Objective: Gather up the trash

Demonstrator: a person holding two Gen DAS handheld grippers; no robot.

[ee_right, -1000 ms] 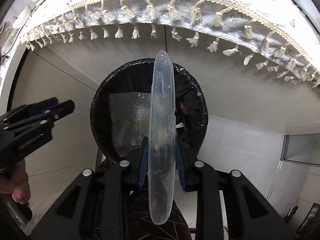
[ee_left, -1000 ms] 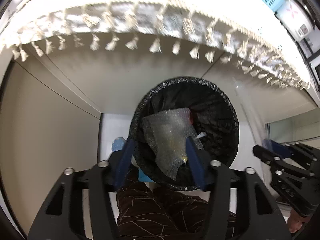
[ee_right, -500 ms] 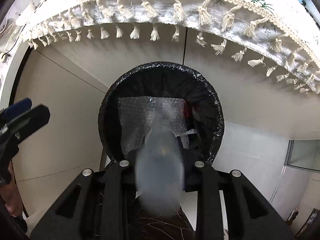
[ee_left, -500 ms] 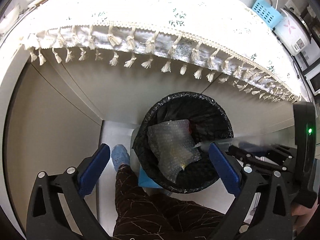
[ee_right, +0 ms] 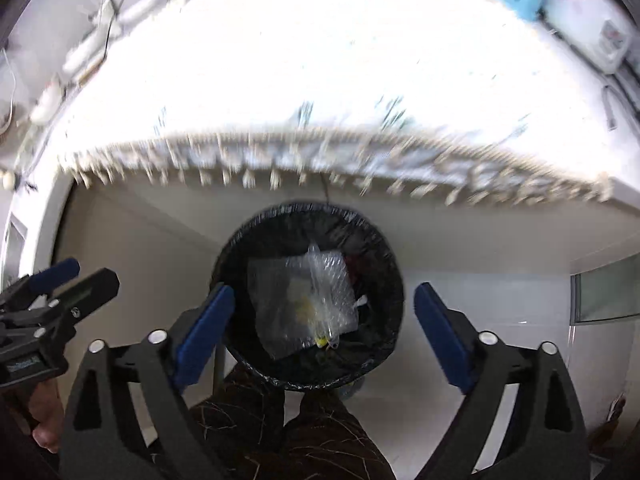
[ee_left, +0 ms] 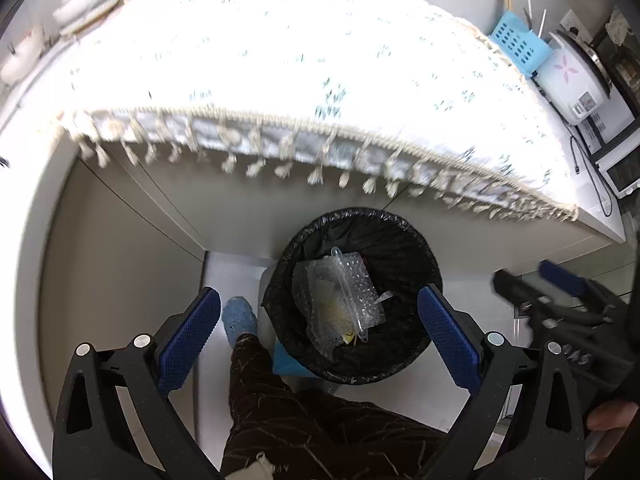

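Note:
A round bin with a black liner [ee_left: 408,240] stands on the floor below the table edge; it also shows in the right wrist view [ee_right: 384,256]. Inside it lie a sheet of bubble wrap [ee_left: 360,296] and a clear plastic lid [ee_left: 348,292], seen in the right wrist view too [ee_right: 320,292]. My left gripper [ee_left: 320,340] is open and empty above the bin. My right gripper [ee_right: 324,336] is open and empty above the bin, and shows at the right of the left wrist view [ee_left: 560,300].
A table with a white fringed cloth [ee_left: 300,80] overhangs the bin. A blue basket [ee_left: 516,44] and a white rice cooker [ee_left: 576,80] stand at its far right. The person's leg [ee_left: 280,400] and blue shoe cover [ee_left: 238,320] are beside the bin.
My right gripper opened and let go of the clear lid, which dropped into the bin. My left gripper opened wide. Both grippers rose away from the bin.

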